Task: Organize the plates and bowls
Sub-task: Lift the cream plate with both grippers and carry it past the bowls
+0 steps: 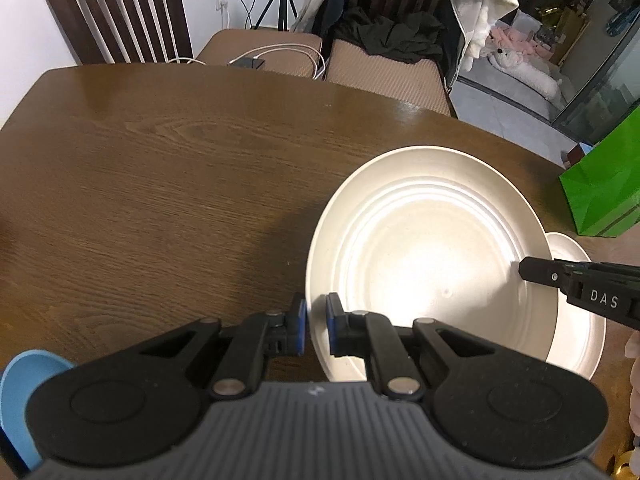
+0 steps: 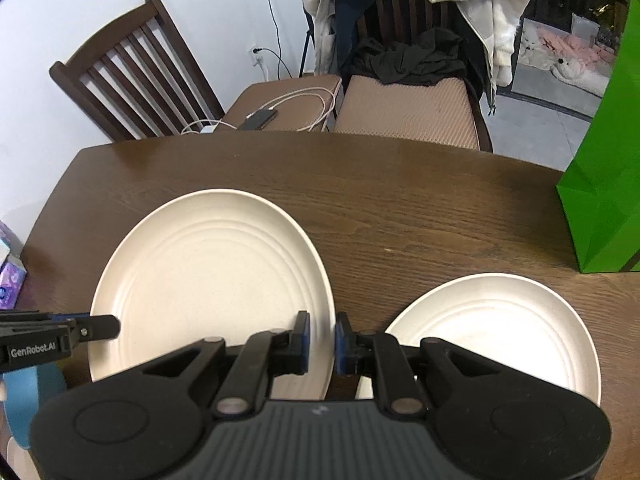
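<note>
Both tongs grip one cream plate by opposite rims: the left gripper (image 1: pixel 316 330) has its blue pads nearly closed on the left edge, the right gripper (image 2: pixel 322 342) on the right edge, and the held plate (image 1: pixel 432 264) appears raised off the table (image 1: pixel 160 184). A second plate (image 2: pixel 496 328) lies just right of the right gripper, its near rim hidden behind the gripper body and, from the left, mostly covered by the held plate. A blue dish (image 1: pixel 20 392), cut off, sits left of the left gripper; a green bag (image 2: pixel 600 200) stands beyond the second plate.
</note>
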{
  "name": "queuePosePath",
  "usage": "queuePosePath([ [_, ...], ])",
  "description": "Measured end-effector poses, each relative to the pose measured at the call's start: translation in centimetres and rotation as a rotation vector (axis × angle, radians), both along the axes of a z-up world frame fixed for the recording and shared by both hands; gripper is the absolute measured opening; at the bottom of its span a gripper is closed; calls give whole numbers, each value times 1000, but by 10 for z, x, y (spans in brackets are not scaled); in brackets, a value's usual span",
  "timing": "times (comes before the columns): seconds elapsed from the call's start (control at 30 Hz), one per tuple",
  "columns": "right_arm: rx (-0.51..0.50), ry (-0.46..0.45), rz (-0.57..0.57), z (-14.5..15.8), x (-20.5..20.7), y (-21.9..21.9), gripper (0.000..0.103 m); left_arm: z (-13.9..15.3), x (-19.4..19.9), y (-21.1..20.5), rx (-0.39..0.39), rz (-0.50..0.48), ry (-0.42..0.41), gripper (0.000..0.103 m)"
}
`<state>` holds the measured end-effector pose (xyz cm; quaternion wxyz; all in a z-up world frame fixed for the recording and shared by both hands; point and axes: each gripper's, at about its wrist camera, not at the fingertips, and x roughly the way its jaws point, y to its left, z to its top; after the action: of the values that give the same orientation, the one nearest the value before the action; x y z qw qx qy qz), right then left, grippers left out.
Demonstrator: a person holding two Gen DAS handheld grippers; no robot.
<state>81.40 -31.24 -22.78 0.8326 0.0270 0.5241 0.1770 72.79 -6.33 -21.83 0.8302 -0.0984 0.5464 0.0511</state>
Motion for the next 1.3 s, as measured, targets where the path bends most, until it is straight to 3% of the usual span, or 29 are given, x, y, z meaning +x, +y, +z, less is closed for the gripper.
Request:
queuePosePath([
  [0.57, 20, -47, -33, 46, -47, -2, 12, 54, -46, -2, 12, 6, -68, 11],
  [1.3, 25, -84, -36, 90, -145, 1, 12, 88, -143, 0, 12, 29, -109, 11],
])
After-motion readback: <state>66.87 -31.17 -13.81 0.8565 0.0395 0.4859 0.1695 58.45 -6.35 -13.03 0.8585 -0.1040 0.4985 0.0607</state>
